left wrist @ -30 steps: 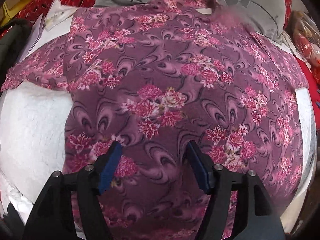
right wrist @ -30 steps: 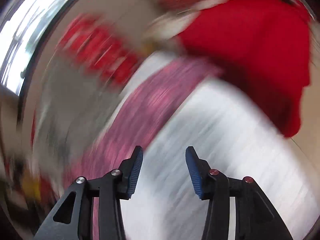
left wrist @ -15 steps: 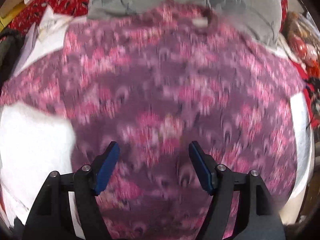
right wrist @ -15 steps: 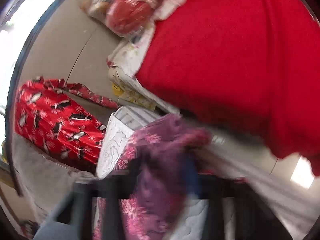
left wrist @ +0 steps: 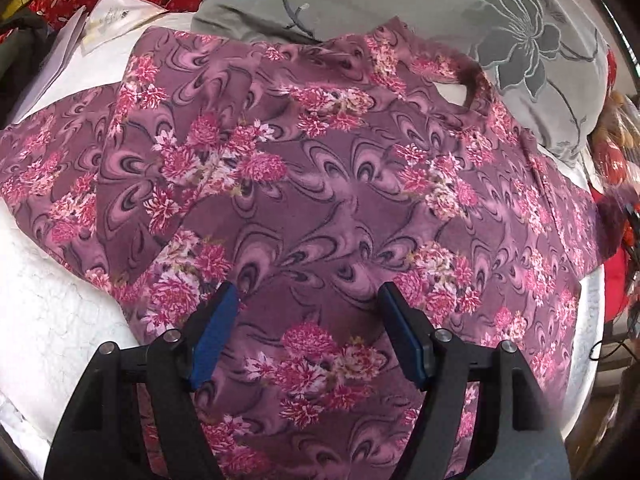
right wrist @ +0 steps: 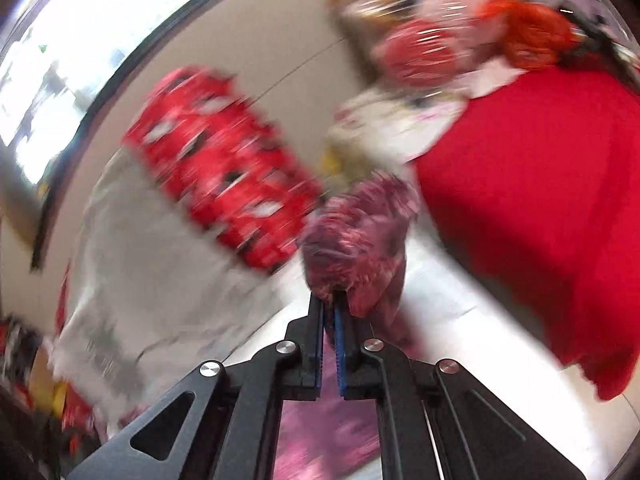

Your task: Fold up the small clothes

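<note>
Blouse (left wrist: 320, 208) flat under spread left claw (left wrist: 308, 336), bunched in clamped right claw (right wrist: 329, 300).

We see a white quilted mattress (left wrist: 52, 320) carrying everything here, its crinkled surface bare at the lower left. Spread across it lies the purple floral shirt (left wrist: 320, 208), flat, with one sleeve folded in over its left side. Behind the shirt a grey pillow with a flower print (left wrist: 500, 28) rests on the mattress, touching the collar edge. At the upper left, white paper packets (left wrist: 108, 20) lie beside the shirt.
</note>
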`<state>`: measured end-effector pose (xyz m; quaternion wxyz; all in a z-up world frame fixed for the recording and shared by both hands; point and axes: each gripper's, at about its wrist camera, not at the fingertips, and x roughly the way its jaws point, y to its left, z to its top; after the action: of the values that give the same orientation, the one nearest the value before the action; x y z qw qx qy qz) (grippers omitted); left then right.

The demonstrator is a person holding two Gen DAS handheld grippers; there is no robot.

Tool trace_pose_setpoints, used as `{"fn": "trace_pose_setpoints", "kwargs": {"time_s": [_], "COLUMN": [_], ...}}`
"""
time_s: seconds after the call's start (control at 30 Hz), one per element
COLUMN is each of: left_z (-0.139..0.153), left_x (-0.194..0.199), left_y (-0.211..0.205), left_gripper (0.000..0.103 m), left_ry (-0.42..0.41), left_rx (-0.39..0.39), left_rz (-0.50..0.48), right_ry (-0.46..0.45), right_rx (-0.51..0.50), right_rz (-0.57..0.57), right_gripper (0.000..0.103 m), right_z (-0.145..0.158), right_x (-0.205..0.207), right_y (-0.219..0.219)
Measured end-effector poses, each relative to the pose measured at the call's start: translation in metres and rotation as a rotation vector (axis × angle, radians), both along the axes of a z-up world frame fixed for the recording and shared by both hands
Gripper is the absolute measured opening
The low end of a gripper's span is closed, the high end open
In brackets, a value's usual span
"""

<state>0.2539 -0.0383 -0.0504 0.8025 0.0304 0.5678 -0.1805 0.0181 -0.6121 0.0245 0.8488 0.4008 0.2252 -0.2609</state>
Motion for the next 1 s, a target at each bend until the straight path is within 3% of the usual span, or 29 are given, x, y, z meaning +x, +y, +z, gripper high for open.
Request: {"fn": "trace_pose_setpoints", "kwargs": {"time_s": [0.2,0.43,0.67,1.0], "left_z": [0.006,0.020,0.041,0.046], "left_x": [-0.016,-0.007,0.003,0.007], "left_y": [0.031,0.072,0.111,0.146], "left_gripper": [0.072,0.072,0.072,0.072], "left_ry": [0.041,0.080,0.059,0.051], "left_rx": [-0.076,-0.151,-0.194,-0.249], "left_rz": [-0.007,-0.010,-0.020,0.027], "right_ry": [-0.016,0.035,0.083,0.143], "right_rx": [0.029,0.037,0.040,0.075], "right_rz": [0.199,0.388,0.550,0.780], "right_gripper": [0.004,0.005,0.005,0.007], "right_z": [0.003,-0.001,-0.007,-0.027], "right_x": [0.060,0.125,0.169,0.211], "right_y": [0.090,0.196,0.297,0.428]}}
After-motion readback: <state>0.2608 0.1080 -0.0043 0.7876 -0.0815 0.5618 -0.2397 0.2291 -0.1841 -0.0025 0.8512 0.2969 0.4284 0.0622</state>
